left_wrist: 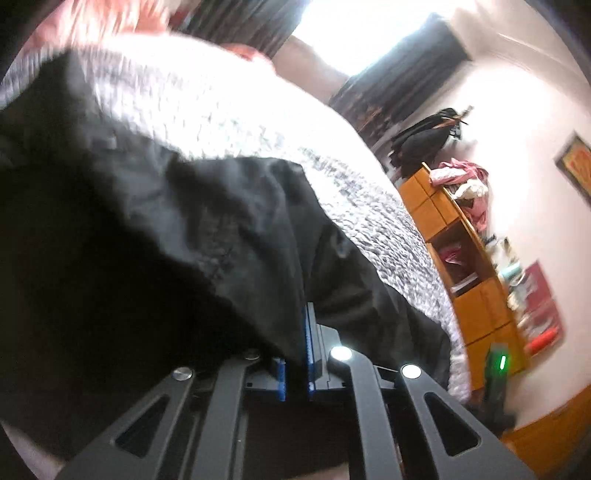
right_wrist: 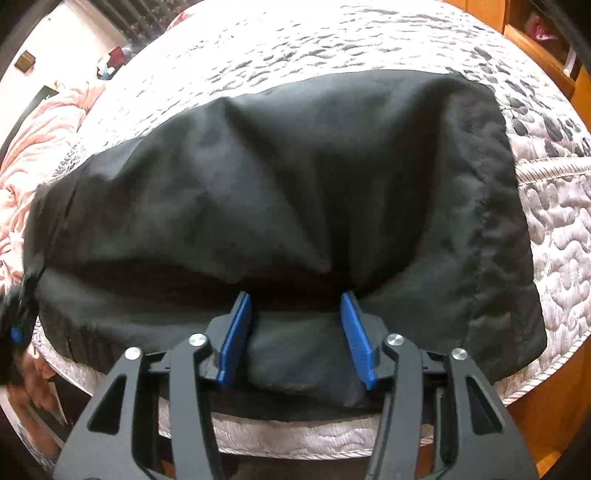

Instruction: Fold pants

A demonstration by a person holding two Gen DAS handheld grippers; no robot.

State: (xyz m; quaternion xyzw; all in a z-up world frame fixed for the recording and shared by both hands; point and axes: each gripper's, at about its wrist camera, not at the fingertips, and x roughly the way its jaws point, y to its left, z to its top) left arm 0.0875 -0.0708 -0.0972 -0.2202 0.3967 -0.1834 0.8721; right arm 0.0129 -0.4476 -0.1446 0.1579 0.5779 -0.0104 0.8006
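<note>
Black pants [right_wrist: 280, 177] lie folded over on a grey-and-white quilted bed [right_wrist: 369, 40], near its front edge. My right gripper [right_wrist: 295, 306] is open, its blue pads [right_wrist: 236, 332] standing on either side of a fold of the pants' near edge. My left gripper [left_wrist: 295, 354] is shut on the pants [left_wrist: 155, 240], holding the black cloth lifted so it drapes over and hides most of its fingers. The left gripper also shows at the left edge of the right wrist view [right_wrist: 16, 334].
A pink blanket [right_wrist: 33, 147] lies bunched at the left of the bed. Orange wooden shelves [left_wrist: 469, 258] with clothes and clutter stand along the wall to the right. A bright window with dark curtains [left_wrist: 369, 33] is behind the bed.
</note>
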